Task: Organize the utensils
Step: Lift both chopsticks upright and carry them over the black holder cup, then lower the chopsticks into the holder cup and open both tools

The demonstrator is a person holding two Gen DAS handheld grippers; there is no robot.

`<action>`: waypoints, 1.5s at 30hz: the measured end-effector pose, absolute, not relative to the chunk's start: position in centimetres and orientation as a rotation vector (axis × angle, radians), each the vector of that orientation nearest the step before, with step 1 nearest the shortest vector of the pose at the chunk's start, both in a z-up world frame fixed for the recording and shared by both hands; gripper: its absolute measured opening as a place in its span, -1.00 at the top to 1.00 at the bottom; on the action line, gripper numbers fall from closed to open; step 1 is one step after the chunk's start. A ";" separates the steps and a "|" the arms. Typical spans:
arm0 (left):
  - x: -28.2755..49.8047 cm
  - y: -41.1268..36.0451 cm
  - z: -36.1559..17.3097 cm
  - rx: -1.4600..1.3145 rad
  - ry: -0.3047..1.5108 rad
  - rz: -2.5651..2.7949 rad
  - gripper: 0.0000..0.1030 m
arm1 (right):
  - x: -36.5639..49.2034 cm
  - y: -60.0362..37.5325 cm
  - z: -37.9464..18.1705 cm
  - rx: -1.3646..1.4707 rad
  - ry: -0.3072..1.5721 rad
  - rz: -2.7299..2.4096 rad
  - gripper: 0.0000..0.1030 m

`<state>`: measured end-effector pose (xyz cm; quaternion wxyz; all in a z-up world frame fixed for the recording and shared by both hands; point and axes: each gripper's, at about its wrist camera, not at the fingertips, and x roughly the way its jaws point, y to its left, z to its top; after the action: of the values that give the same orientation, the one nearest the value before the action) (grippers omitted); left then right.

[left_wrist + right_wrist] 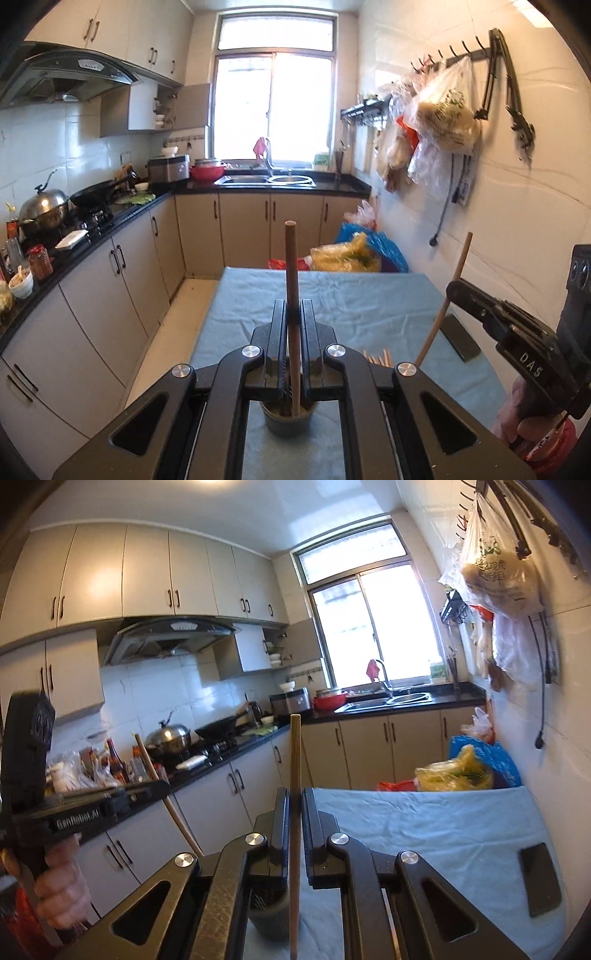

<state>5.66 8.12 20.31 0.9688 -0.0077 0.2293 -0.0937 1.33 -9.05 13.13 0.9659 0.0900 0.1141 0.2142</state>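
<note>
left gripper [294,314] pinched a chopstick [291,295] over the cup [288,421] at bottom center; right gripper [294,801] pinched another chopstick [295,812]; loose chopsticks [376,357] still lay on the table [369,295]. roughly midway.

A: Where does the left wrist view sit?

B: Just behind its own fingers [308,325], looking along them over the blue-clothed worktop [351,295] toward the window [275,107] and sink [266,180] at the far end. It sits close above a dark cup [290,421], and the other gripper [452,290] shows at its right edge.

A: And the right wrist view?

B: Same placement behind its fingers [312,812], aimed the same way but rolled and turned left, so the upper cabinets [147,576] fill more of it. The left gripper [162,788] enters from its left edge.

A: What do they share?

B: Worktop, cup, window, sink, the stove counter and the wall of hanging bags [443,114].
</note>
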 end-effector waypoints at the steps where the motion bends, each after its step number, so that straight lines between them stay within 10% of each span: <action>1: 6.1 8.4 20.3 -0.025 0.466 -0.184 0.88 | 1.9 -8.7 13.5 0.195 0.222 0.436 0.87; 45: 16.2 12.8 10.1 -0.198 0.714 -0.182 0.88 | 14.2 -1.0 4.4 0.221 0.531 0.441 0.84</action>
<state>16.21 12.84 10.11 0.9281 -0.0965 0.3484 -0.0889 14.17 -1.05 4.38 0.9350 0.1083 0.2599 0.2158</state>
